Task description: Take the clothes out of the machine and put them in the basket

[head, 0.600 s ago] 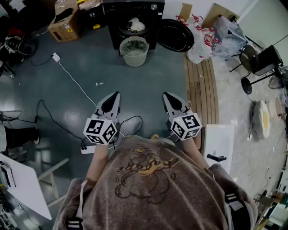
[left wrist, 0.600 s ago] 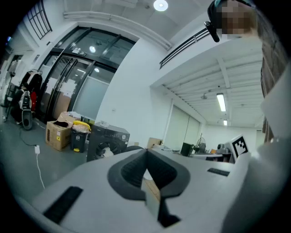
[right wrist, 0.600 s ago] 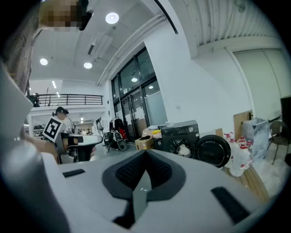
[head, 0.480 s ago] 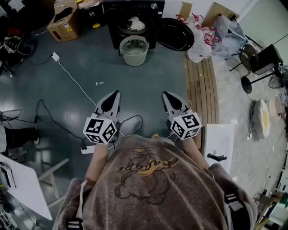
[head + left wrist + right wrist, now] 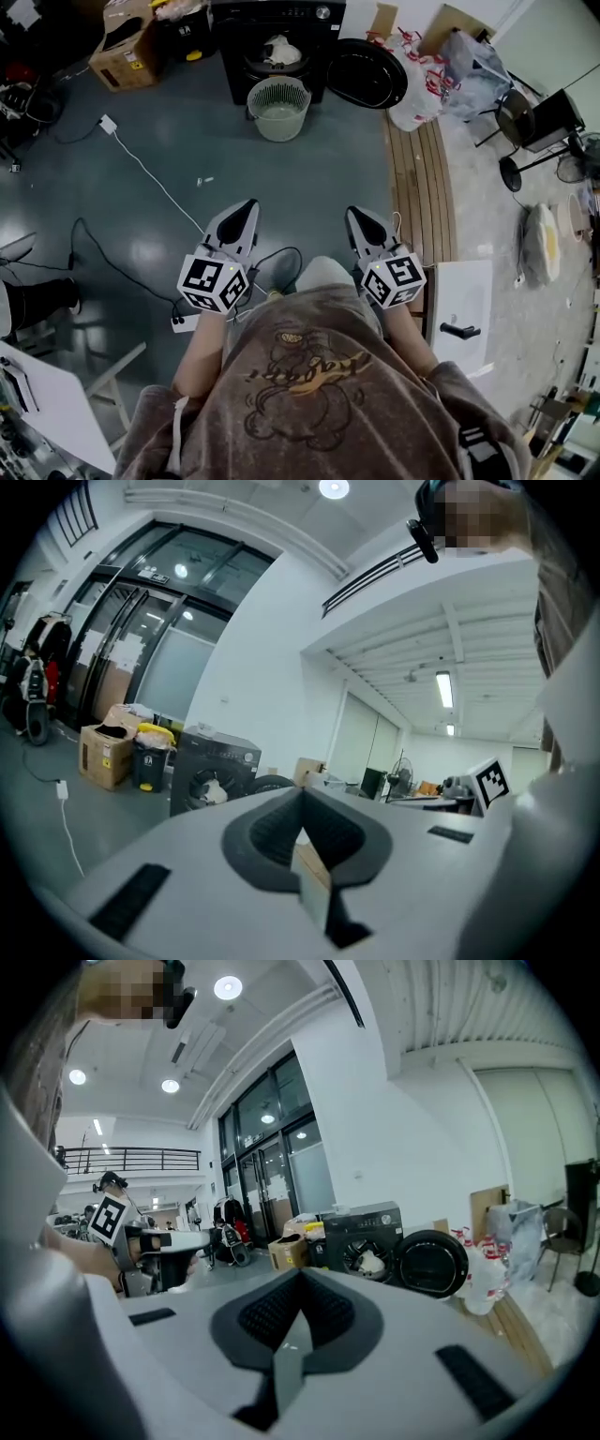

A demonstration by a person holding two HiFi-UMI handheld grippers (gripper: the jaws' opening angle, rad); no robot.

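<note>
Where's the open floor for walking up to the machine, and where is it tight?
Open: the floor between the cable on the left and the planks on the right, up to the basket. Tight: the basket stands directly before the machine; its open door and bags crowd the right, a box the left.

Nothing legible: the script on the shirt [image 5: 305, 364] is too blurred to read.
</note>
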